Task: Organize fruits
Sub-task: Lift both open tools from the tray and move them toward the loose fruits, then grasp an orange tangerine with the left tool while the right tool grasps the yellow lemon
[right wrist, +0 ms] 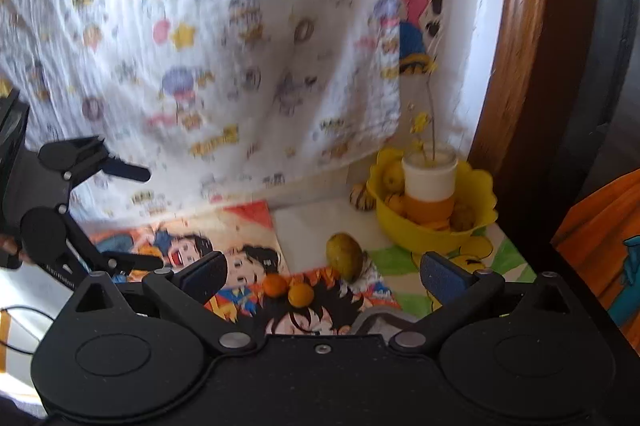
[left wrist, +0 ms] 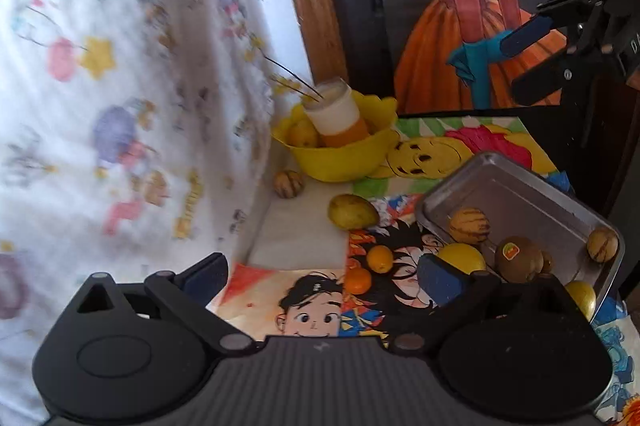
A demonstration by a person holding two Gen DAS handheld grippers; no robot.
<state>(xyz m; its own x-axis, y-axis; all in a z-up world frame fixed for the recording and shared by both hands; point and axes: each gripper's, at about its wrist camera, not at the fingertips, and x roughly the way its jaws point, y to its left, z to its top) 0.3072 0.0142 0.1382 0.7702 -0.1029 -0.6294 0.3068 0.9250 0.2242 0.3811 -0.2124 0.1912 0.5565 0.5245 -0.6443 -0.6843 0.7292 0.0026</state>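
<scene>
- On the cartoon-print table (left wrist: 304,290), loose fruit lies between a metal tray (left wrist: 532,194) on the right and a yellow bowl (left wrist: 340,162) at the back.
- Two oranges (left wrist: 379,259) sit touching each other just ahead of both grippers; a green mango (left wrist: 353,211) lies beyond them, and a striped fruit (left wrist: 288,183) rests just beside the bowl.
- The tray already holds several fruits; the bowl holds a cup (left wrist: 338,114) and a few more.
- The left gripper (left wrist: 320,276) has its jaws spread wide with nothing between them, low over the table; the oranges lie slightly right of its centre line.
- The right gripper (right wrist: 324,272) is likewise wide apart and empty; the oranges sit almost dead centre between its fingers, so it looks better lined up.
- The mango's long axis runs roughly left to right in the left view, but looks near upright in the right view.
</scene>
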